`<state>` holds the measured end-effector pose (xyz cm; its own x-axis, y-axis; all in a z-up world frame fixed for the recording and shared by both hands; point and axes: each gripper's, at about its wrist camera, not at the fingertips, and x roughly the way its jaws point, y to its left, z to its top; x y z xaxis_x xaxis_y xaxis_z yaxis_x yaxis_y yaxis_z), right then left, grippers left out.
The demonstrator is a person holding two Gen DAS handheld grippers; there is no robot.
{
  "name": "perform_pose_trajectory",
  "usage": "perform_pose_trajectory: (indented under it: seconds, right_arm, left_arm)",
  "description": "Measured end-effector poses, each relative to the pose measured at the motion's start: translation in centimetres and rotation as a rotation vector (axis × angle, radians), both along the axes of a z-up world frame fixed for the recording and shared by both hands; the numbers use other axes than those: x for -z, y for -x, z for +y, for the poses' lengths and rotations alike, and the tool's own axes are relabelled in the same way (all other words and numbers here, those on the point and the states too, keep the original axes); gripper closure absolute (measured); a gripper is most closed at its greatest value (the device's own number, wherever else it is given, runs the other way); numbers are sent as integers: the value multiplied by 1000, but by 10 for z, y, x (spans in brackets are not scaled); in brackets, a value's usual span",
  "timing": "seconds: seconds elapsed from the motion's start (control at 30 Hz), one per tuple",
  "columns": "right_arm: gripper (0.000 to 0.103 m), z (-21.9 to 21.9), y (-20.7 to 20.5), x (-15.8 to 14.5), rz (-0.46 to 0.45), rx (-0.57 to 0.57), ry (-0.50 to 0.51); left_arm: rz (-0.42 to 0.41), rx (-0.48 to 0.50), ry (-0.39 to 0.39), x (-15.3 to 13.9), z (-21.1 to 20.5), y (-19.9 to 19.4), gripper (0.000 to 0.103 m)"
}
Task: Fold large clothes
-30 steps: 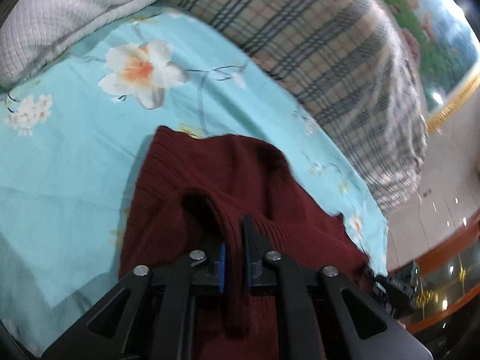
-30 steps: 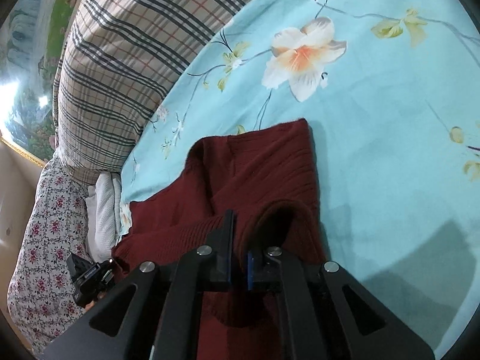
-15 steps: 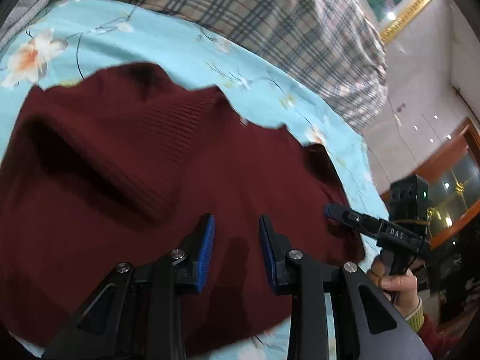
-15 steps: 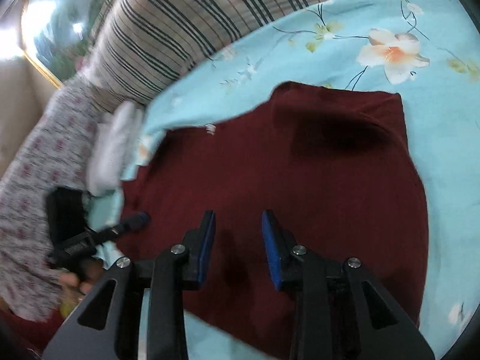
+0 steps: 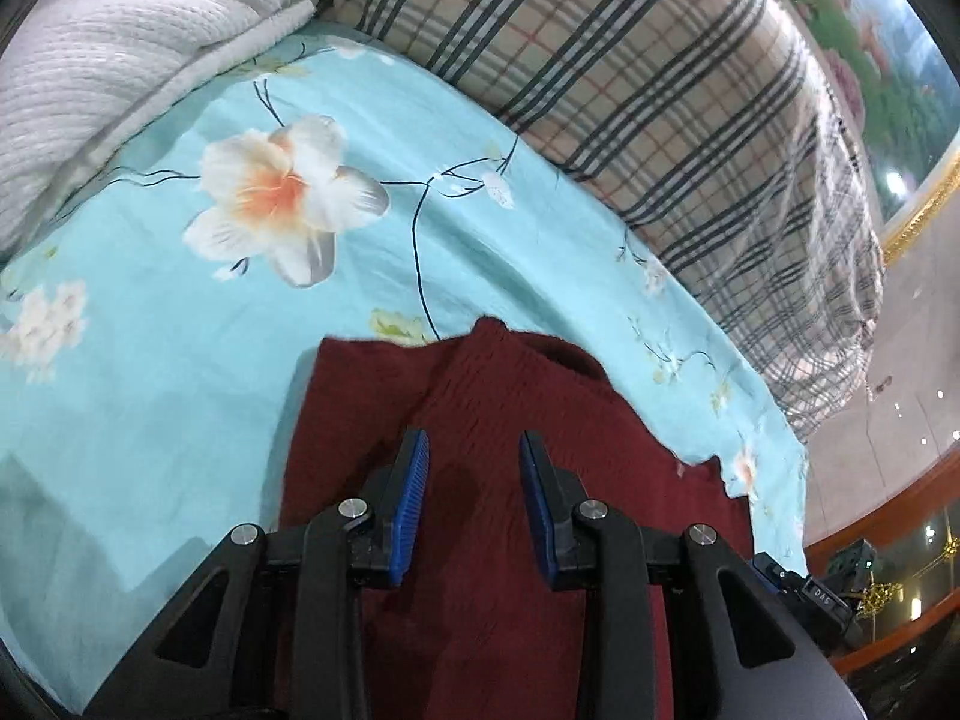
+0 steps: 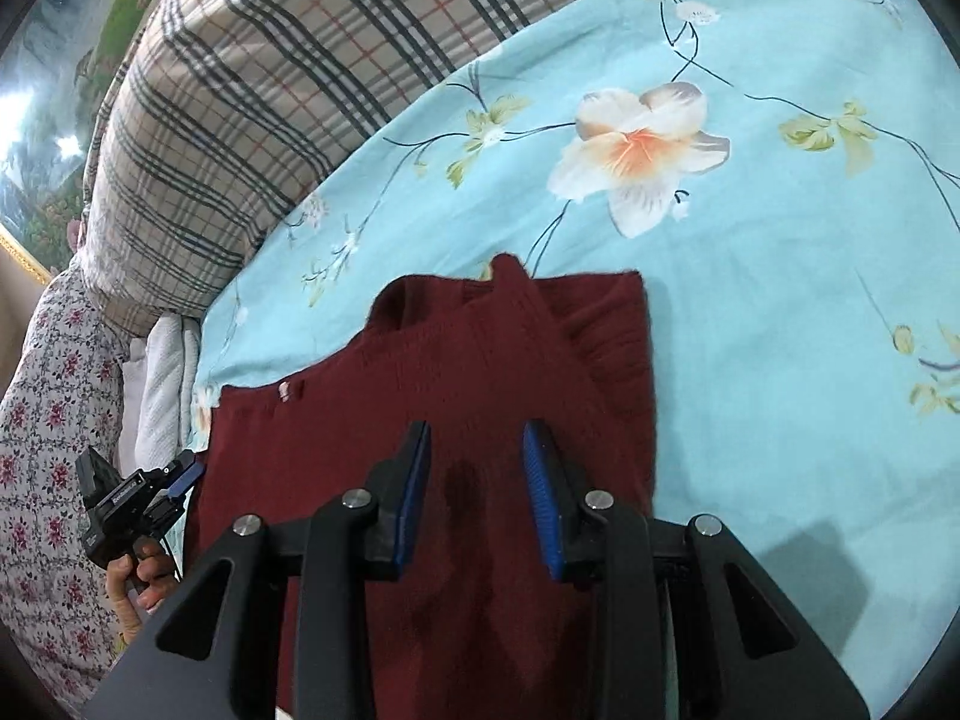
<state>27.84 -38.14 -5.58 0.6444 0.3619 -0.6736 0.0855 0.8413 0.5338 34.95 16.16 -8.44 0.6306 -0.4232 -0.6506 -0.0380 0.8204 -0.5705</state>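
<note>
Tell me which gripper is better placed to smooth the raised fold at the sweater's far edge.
Neither clearly. The left gripper and right gripper both hover open over the maroon sweater, and the raised fold lies just ahead of each. It's a toss-up.

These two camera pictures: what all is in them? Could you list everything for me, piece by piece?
Sweater: one, dark red knit, lying on the sheet under both grippers.
Sheet: one, light blue with white and orange flowers, covering the bed.
Plaid blanket: one, beige with dark stripes, heaped along the far edge of the sheet.
White blanket: one, white knit, bunched at the sheet's corner, top left in the left view.
Floral fabric: one, white with small red flowers, at the left edge of the right view.
Left gripper: one, black with blue pads, open over the sweater.
Right gripper: one, black with blue pads, open over the sweater.
</note>
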Motion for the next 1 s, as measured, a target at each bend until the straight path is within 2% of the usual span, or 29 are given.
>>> perform_pose_trajectory:
  seconds: [0.07,0.27,0.4,0.47,0.6,0.67,0.83,1.0]
  right_arm:
    - [70,6,10,-5,-8,-11,-7]
    - [70,30,47,-13,-39,-59,-37]
    - [70,41,72,-12,-40,-73,-56]
    - [70,44,84,-9,-37,-69,-66]
    - [70,51,103,0,-18,-71,-88]
    - [70,55,108,3,-10,-75,-98]
    - [70,65,117,4,-8,-91,-116]
    - [70,72,116,2,-11,-104,-117]
  left_arm:
    - [-3,23,-4,-4,-5,16,69]
    - [-25,78,61,-13,-23,87,56]
    - [-4,119,70,-13,-31,130,49]
    - [21,126,81,-8,-33,148,39]
    - [66,154,101,6,-41,178,35]
    - [85,156,97,13,-44,185,34]
    - [138,102,164,33,-43,183,29]
    - [101,-25,225,41,-31,159,26]
